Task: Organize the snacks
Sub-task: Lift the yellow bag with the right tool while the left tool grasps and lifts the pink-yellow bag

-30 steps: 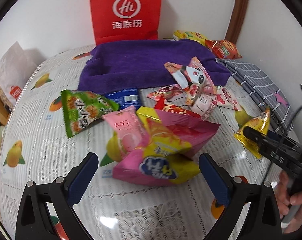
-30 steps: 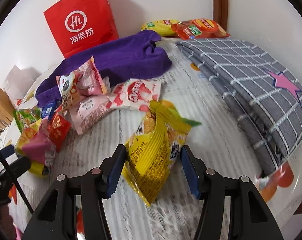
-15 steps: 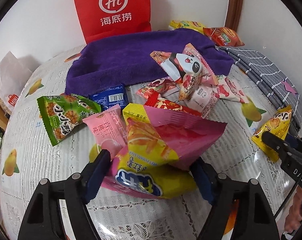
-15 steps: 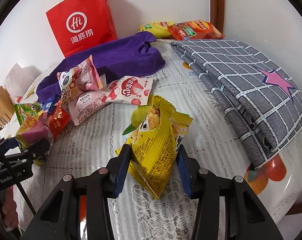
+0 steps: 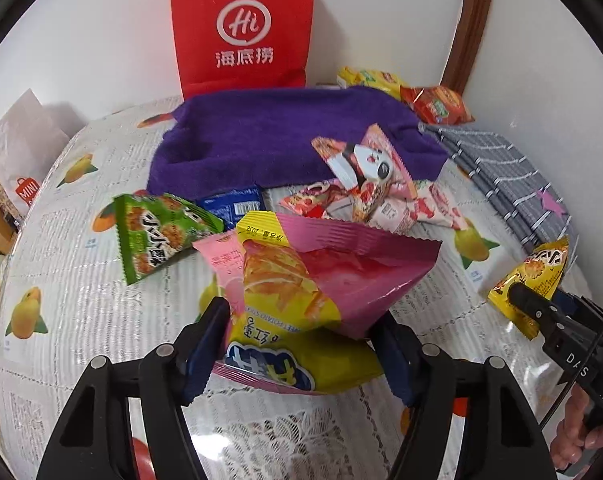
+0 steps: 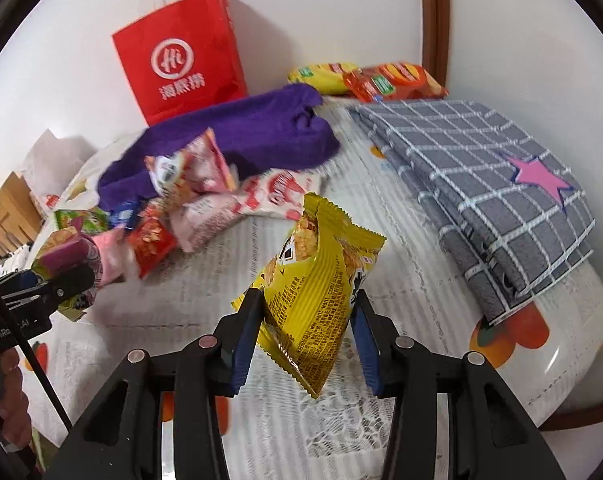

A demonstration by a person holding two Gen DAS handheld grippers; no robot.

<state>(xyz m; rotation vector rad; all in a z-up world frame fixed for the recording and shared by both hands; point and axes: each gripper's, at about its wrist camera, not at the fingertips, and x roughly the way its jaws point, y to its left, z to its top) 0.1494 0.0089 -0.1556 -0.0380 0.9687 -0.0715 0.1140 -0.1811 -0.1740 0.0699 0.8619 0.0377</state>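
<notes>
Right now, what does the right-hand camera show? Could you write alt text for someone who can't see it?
Black tongs with blue pads grip a yellow snack bag above a white lace tablecloth. Behind lie more snack packets, a purple towel, a grey checked cloth and a red paper bag against the wall. At far left, other tongs hold a pink bag.
</notes>
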